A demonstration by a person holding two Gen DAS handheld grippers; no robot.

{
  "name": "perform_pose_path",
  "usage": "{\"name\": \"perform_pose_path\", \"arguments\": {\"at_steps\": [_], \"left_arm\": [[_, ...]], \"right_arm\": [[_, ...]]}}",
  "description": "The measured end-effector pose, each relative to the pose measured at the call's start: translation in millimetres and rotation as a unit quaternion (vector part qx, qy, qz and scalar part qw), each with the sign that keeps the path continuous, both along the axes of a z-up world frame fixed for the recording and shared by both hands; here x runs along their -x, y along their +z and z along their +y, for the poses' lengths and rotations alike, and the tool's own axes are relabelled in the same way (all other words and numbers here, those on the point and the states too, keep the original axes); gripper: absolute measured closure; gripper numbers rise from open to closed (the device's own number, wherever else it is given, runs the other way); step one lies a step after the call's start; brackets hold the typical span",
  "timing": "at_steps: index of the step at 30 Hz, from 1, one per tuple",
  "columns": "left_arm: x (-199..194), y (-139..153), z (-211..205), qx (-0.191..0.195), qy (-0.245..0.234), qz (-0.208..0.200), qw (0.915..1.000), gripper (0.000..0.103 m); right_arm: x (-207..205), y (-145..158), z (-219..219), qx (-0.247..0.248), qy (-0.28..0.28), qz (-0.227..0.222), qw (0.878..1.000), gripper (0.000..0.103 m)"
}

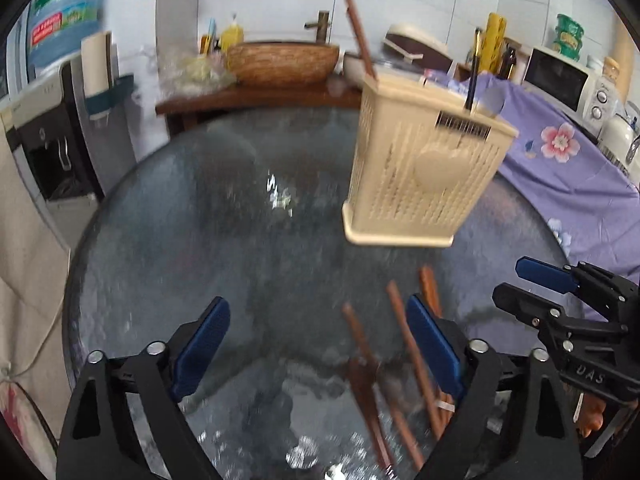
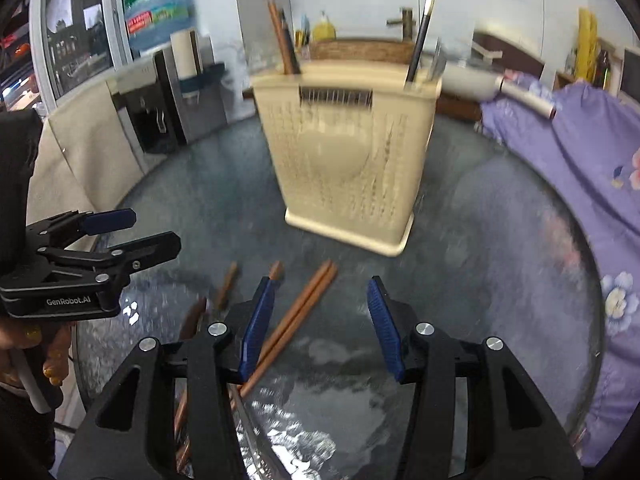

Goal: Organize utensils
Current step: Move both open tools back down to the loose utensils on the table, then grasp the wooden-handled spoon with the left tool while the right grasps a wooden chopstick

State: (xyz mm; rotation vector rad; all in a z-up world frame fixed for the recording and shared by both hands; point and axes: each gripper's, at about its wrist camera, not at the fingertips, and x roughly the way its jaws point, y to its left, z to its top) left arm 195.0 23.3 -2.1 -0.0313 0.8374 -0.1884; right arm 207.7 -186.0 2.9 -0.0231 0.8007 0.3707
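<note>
A cream plastic utensil holder [image 1: 424,168] [image 2: 348,156] stands on the round glass table [image 1: 208,232] [image 2: 480,240]. It holds brown chopsticks [image 2: 282,40] on its left side and a dark utensil [image 2: 420,28] on its right. Several loose brown chopsticks [image 1: 408,356] [image 2: 300,316] and a dark wooden spoon [image 1: 362,376] lie on the table in front of it. My left gripper [image 1: 318,344] is open and empty, just left of the loose chopsticks. My right gripper [image 2: 322,324] is open and empty above them; it also shows in the left wrist view [image 1: 520,284].
A purple floral cloth [image 1: 560,168] [image 2: 580,168] covers the counter at the right. A water dispenser [image 1: 52,140] [image 2: 152,108] stands at the left. A wooden bowl [image 1: 280,62] sits on a shelf behind the table. A microwave [image 1: 560,76] is at far right.
</note>
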Motion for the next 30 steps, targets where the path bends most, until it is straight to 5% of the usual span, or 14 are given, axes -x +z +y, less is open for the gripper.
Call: {"name": "perform_pose_path", "arguments": {"at_steps": [9,30], "left_arm": [[22,-31,0,0.001,-0.038,0.057,0.9977,0.053],[40,-48,-18,-0.019,-0.072,0.087,0.9934,0.068]], "right_arm": [[-7,-49,12,-0.011,-0.004,0.089,0.996,0.066],[-16,-54,21,0.037,-0.012,0.098,0.994,0.079]]}}
